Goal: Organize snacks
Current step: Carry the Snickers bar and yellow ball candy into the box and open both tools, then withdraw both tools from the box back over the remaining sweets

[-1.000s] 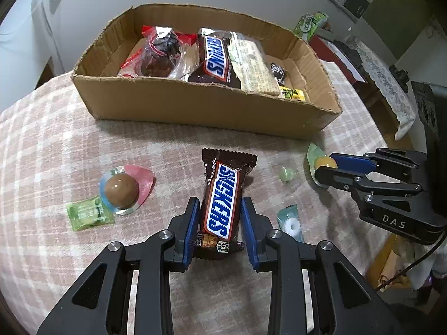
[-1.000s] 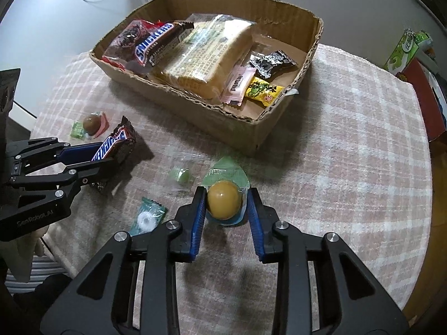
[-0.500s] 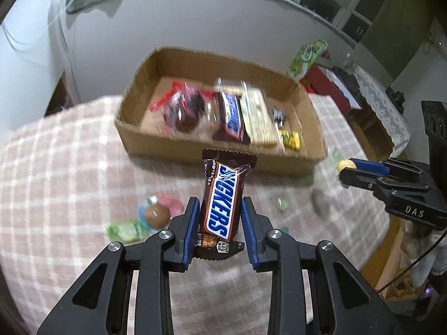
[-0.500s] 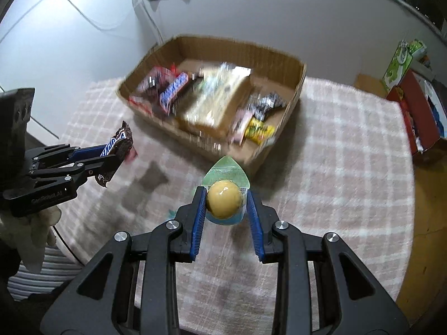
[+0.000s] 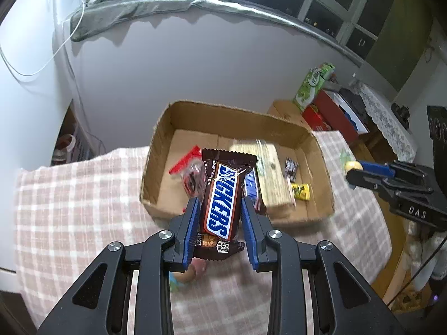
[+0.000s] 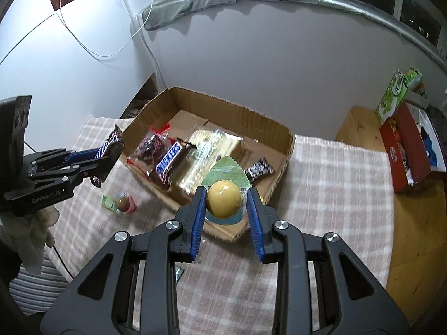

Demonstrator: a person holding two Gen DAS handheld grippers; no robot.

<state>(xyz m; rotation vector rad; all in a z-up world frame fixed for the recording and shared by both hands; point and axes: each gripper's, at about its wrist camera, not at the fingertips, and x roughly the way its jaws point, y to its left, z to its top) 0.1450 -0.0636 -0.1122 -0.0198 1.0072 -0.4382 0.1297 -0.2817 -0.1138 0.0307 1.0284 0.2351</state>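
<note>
Snacks are mid-transfer, two of them held in the air, the rest split between the desk and the box. On the left, the left tool [image 5: 220,217] is clamped on a Snickers bar [image 5: 222,195], held upright above the checked desk [image 5: 69,209], short of the near wall of the cardboard box [image 5: 237,117]. A chocolate ball in a pink wrapper [image 6: 124,202] and a small green candy [image 6: 109,202] lie on the desk just beside the box's left corner. Inside the box are a red-edged bag, a second Snickers [image 6: 167,164], a long pale wafer pack [image 5: 272,176], a dark crinkled sweet and a yellow candy [image 5: 300,191]. On the right, the right tool [image 6: 225,209] grips a yellow ball sweet on green backing [image 6: 223,202], level with the box's near right corner.

Risks, as I judge them: the bar is pinched by its lower half, so it may tip or slide free if swung quickly; the round sweet could roll out of the pads; releasing either too early would drop it on the desk or on the box's rim. The left half of the box floor is the roomier target.

Compared with a second ago, both tools have risen from the desk with their loads and now sit higher, nearer the box; half a second ago they were already lifted, only lower.
</note>
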